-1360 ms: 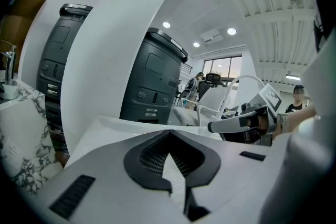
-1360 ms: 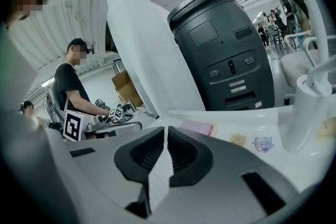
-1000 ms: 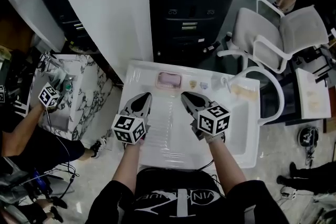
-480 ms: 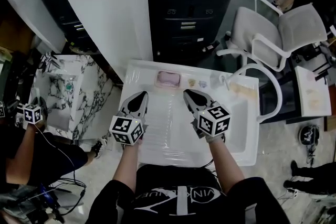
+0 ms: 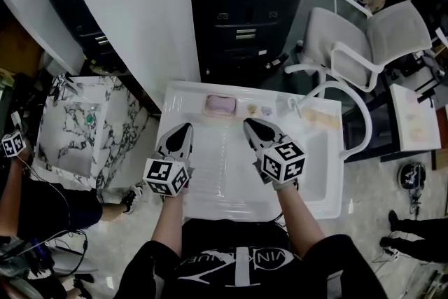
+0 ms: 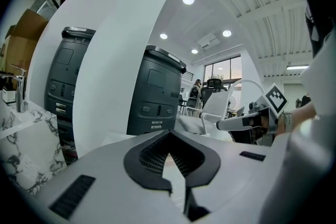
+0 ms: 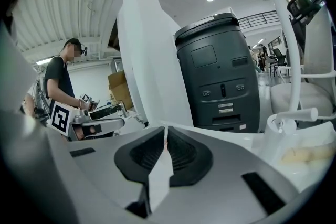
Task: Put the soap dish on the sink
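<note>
The pink soap dish point(image 5: 220, 105) rests on the back ledge of the white sink point(image 5: 222, 175), left of the faucet point(image 5: 297, 108). My left gripper point(image 5: 180, 131) hovers over the sink's ribbed left part, pointing at the ledge, shut and empty. My right gripper point(image 5: 249, 125) hangs beside it to the right, also shut with nothing in it. The left gripper view has its jaws point(image 6: 169, 150) meeting at the tips, and the right gripper point(image 6: 247, 122) shows at the side. The right gripper view has its jaws point(image 7: 166, 136) pressed together. The dish is hidden in both gripper views.
Two small items point(image 5: 259, 110) and a yellowish cloth point(image 5: 322, 120) lie on the ledge. A dark cabinet point(image 5: 245, 17) stands behind the sink, a white chair point(image 5: 364, 45) to its right. At left is a marble sink point(image 5: 73, 129) and another person's gripper point(image 5: 10, 145).
My two grippers have stayed nearly in place over the sink. The other person's gripper at the left has drawn away from the marble sink towards the picture's edge.
</note>
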A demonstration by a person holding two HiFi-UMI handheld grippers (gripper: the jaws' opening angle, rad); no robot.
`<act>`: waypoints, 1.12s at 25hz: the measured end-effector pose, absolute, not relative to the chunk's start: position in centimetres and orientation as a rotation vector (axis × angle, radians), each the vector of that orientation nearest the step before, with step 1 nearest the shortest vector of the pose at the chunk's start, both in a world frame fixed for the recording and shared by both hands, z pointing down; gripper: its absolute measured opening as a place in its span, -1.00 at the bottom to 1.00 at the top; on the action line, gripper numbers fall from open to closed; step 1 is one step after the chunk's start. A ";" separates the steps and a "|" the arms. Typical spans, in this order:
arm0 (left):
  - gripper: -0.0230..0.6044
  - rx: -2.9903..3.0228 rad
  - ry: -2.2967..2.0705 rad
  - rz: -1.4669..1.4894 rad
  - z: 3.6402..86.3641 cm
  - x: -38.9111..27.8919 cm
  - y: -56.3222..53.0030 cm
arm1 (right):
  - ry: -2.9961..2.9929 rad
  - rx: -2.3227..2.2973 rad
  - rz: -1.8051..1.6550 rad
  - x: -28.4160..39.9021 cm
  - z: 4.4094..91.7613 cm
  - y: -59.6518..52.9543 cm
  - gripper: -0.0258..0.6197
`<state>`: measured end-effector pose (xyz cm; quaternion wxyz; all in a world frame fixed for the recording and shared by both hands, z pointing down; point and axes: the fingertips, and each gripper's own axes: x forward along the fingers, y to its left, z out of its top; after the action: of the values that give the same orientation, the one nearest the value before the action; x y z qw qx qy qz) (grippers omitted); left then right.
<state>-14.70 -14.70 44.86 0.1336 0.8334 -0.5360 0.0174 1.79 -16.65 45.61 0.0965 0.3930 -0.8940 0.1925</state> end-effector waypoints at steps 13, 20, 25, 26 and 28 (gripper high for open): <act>-0.88 2.456 -1.642 0.037 43.4 -15.5 -14.5 | -2.662 1.243 0.463 2.7 44.5 -17.0 -0.81; -0.88 2.476 -1.701 0.003 42.0 -16.2 -14.5 | -2.669 1.321 0.409 3.8 43.6 -17.2 -0.81; -0.88 2.477 -1.713 -0.014 41.3 -16.5 -14.6 | -2.664 1.341 0.405 4.0 43.5 -17.2 -0.81; -0.88 2.477 -1.714 -0.014 41.3 -16.5 -14.5 | -2.663 1.343 0.406 4.1 43.6 -17.2 -0.81; -0.88 2.476 -1.719 -0.009 41.3 -16.5 -14.5 | -2.661 1.346 0.407 4.1 43.6 -17.1 -0.81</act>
<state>-16.46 -14.49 41.33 0.0638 0.8197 -0.5692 -0.0030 4.12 -17.11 43.64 0.0658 0.4462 -0.8822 0.1349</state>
